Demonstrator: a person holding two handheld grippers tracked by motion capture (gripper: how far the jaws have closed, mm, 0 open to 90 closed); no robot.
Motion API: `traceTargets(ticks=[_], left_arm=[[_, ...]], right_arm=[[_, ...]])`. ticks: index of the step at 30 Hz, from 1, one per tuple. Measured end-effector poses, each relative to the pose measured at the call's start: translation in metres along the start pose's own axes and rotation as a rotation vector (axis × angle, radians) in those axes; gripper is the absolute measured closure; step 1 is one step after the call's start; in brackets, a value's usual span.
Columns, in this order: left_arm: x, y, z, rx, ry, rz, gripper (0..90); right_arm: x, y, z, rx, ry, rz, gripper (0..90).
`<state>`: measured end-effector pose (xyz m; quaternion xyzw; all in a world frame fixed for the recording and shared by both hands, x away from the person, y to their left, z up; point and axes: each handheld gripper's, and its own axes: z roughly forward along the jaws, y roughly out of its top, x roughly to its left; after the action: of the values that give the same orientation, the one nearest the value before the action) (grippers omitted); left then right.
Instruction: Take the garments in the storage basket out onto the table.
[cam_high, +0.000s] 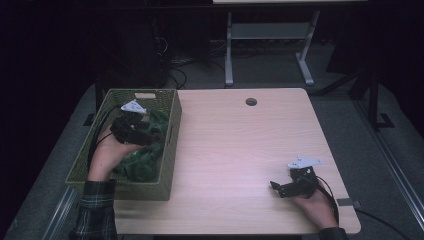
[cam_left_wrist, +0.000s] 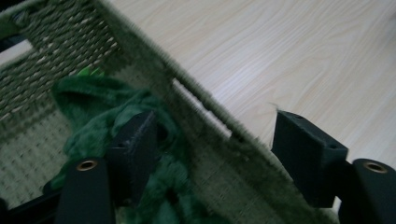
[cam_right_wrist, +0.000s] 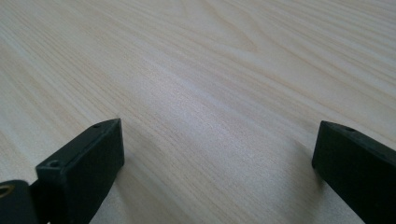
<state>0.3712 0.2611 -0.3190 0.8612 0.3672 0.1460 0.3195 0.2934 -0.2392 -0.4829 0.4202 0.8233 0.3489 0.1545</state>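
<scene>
A woven olive basket (cam_high: 172, 125) stands on the left of the light wooden table (cam_high: 240, 145) and holds green fuzzy fabric (cam_high: 142, 165). My left gripper (cam_high: 148, 137) hovers inside the basket over that fabric. In the left gripper view its jaws (cam_left_wrist: 219, 149) stand apart. One jaw is over the green fabric (cam_left_wrist: 107, 107) and the other is on the table side, with the basket's wall (cam_left_wrist: 210, 154) running between them, unpressed. My right gripper (cam_high: 278, 188) rests low at the table's front right, open, with bare wood between its jaws (cam_right_wrist: 219, 154).
A round cable hole (cam_high: 251, 102) sits near the table's far edge. A white-legged table frame (cam_high: 270, 45) stands on the floor beyond. Dark floor surrounds the table, and a strip of tape (cam_high: 347, 202) marks the front right corner.
</scene>
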Motion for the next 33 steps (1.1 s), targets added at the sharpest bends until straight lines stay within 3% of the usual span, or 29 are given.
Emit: traceTargets(ticks=[6,11,21,33], left_arm=[[0.012,-0.009,0.004,0.041,0.046,-0.031,34.6],[0.02,-0.015,0.011,0.068,0.061,-0.05,34.8],[0.03,-0.024,0.028,0.12,0.054,-0.074,34.8],[0.034,-0.035,0.059,0.216,0.048,-0.086,29.3]], right_arm=[[0.0,0.0,0.0,0.0,0.0,0.0,1.8],[0.0,0.0,0.0,0.0,0.0,-0.001,1.8],[0.0,0.0,0.0,0.0,0.0,0.0,1.9],[0.0,0.0,0.0,0.0,0.0,0.0,1.8]])
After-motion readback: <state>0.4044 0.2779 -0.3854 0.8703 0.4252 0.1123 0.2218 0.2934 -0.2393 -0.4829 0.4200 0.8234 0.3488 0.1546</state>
